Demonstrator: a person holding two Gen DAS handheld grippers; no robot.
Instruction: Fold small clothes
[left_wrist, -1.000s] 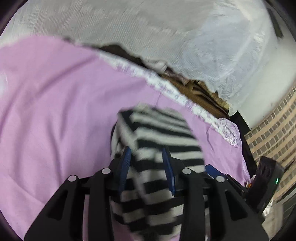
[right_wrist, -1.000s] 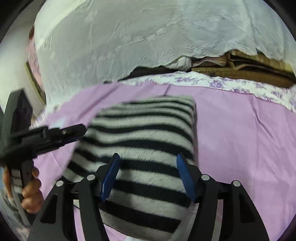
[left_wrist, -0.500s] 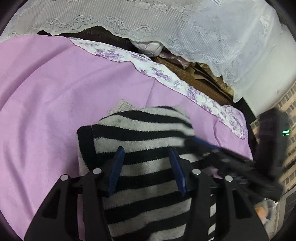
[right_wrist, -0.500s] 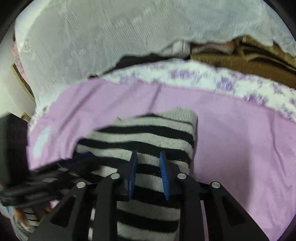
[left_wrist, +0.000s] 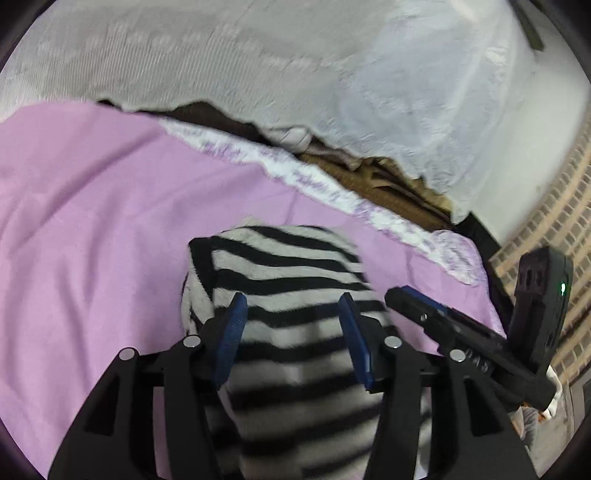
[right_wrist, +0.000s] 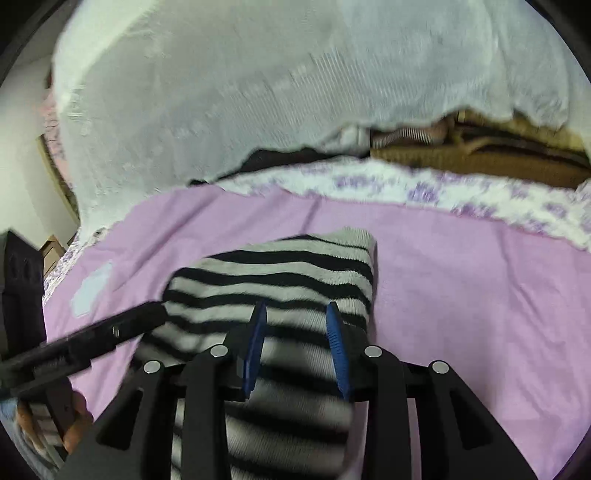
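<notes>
A folded black-and-white striped garment (left_wrist: 288, 273) lies on the purple sheet (left_wrist: 92, 221); it also shows in the right wrist view (right_wrist: 295, 273). My left gripper (left_wrist: 291, 306) is open above the garment's near part, blue fingers spread wide, nothing held. My right gripper (right_wrist: 295, 314) hovers over the garment's right part, its blue fingers parted with striped cloth showing between them; it appears open. The right gripper (left_wrist: 443, 325) shows at the right in the left wrist view, and the left gripper (right_wrist: 103, 332) at the left in the right wrist view.
A white lace cover (right_wrist: 295, 92) hangs behind the bed. Brown folded blankets (right_wrist: 480, 158) lie beyond a floral sheet border (right_wrist: 443, 195). A brick-pattern wall (left_wrist: 561, 229) is at the right.
My right gripper's fingers have opened wider than half a second ago. My left gripper stays open over the garment. Both views have shifted slightly, with motion blur.
</notes>
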